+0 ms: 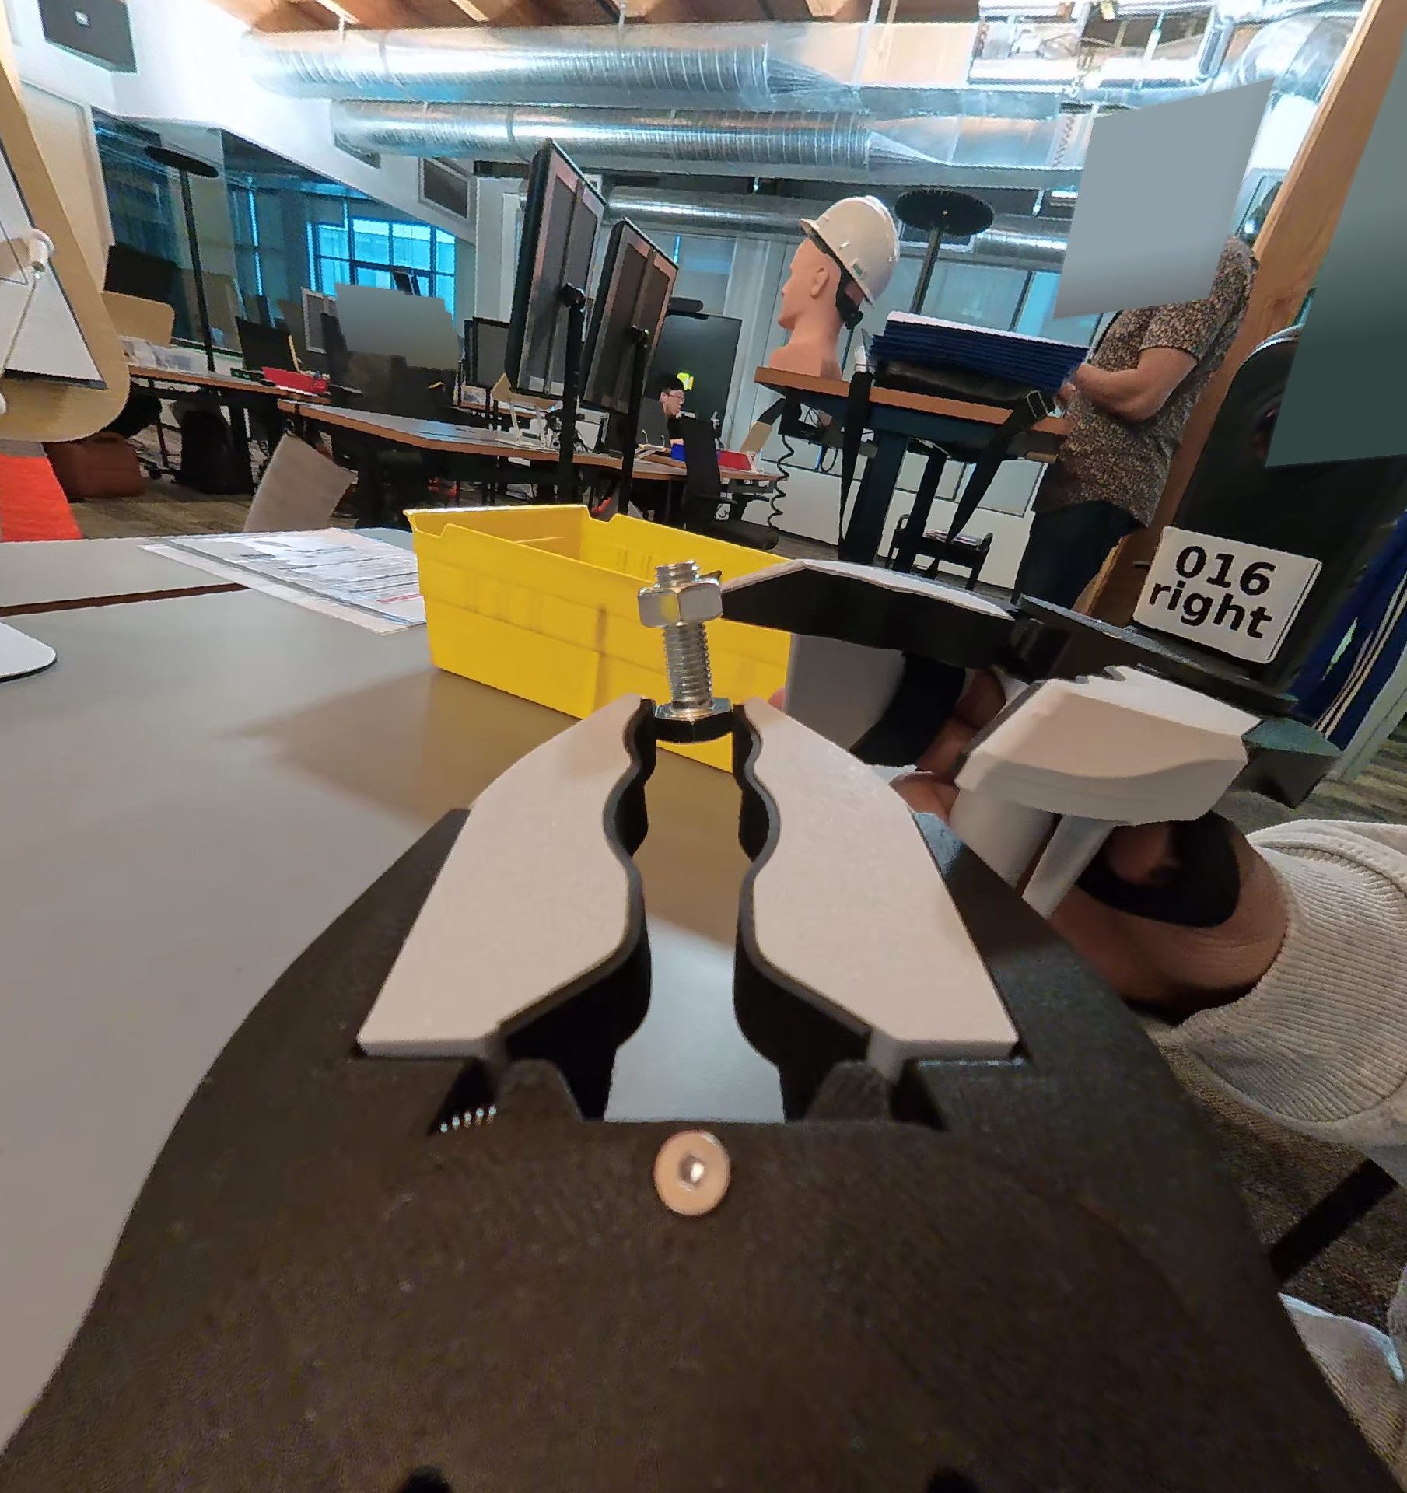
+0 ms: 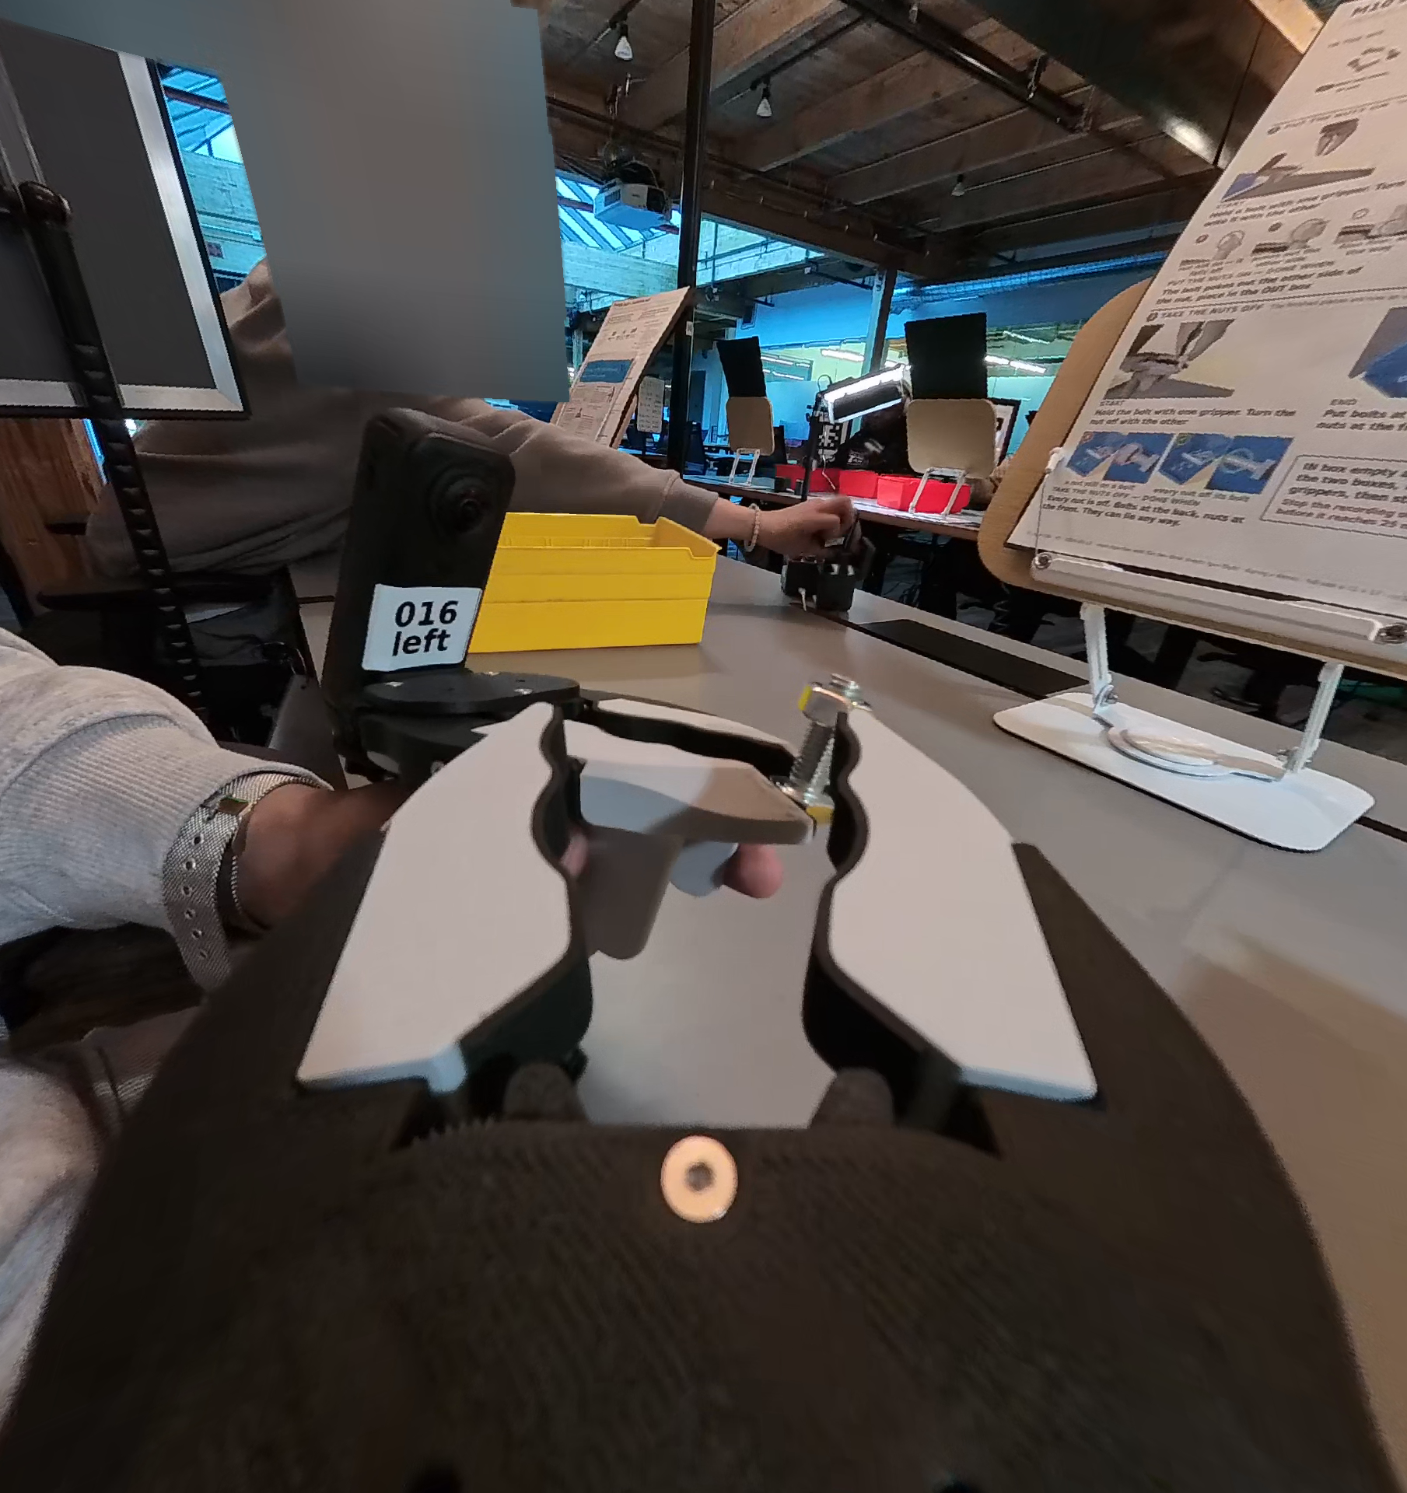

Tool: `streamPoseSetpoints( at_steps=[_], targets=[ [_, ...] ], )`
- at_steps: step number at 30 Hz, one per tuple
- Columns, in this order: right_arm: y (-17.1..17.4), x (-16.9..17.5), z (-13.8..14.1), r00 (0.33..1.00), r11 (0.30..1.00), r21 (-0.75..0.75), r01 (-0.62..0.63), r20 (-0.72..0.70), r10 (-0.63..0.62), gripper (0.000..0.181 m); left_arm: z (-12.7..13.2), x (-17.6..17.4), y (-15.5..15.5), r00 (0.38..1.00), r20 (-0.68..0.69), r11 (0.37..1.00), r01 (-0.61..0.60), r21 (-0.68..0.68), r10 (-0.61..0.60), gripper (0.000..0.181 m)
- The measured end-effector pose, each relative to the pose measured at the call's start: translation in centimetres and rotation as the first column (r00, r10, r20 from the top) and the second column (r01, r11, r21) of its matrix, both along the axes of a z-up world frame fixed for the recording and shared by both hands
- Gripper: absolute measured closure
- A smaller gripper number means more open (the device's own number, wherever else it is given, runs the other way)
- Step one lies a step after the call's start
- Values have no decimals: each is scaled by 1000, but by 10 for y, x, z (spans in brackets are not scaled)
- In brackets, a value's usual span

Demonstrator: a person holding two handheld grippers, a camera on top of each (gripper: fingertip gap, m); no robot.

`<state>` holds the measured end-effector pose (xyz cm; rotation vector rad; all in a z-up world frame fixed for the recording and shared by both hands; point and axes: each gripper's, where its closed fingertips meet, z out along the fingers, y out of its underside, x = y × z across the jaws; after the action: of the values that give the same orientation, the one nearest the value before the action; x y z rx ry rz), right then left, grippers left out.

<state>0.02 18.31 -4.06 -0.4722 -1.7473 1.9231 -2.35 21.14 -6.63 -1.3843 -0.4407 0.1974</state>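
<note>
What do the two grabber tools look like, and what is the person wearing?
Each gripper, left and right, has a rough black body with a silver screw and two wavy-edged fingers, light grey on top. Each carries a black camera with a white sticker. The person wears grey knit sleeves and a perforated watch strap.

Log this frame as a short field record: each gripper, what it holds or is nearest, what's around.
left gripper: shut on the bolt's head end
bolt: silver, threaded shaft standing up from the jaws
nut: hex, threaded on near the bolt's top
right gripper: jaws open, one tip right beside the nut; contact unclear
yellow bin: behind the bolt, on the table
table: grey
instruction board: on a white stand, right side
</note>
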Motion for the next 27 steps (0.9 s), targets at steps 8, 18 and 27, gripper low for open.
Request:
streamPoseSetpoints(
  at_steps=[8, 18, 27],
  targets=[
    [2, -4, -3, 1000, 1000, 9, 24, 12, -24, 116, -2, 2, 2, 1000, -10, 1000, 8, -25, -8, 163],
    [7, -7, -1, 999, 999, -6, 46, 20, -46, 114, -2, -2, -1, 1000, 2, 1000, -13, -21, 13, 163],
    [3, -3, -1, 1000, 1000, -7, 18, 13, -17, 115, -3, 1, 2, 1000, -17, 999, -4, -36, 4, 163]
  ],
)
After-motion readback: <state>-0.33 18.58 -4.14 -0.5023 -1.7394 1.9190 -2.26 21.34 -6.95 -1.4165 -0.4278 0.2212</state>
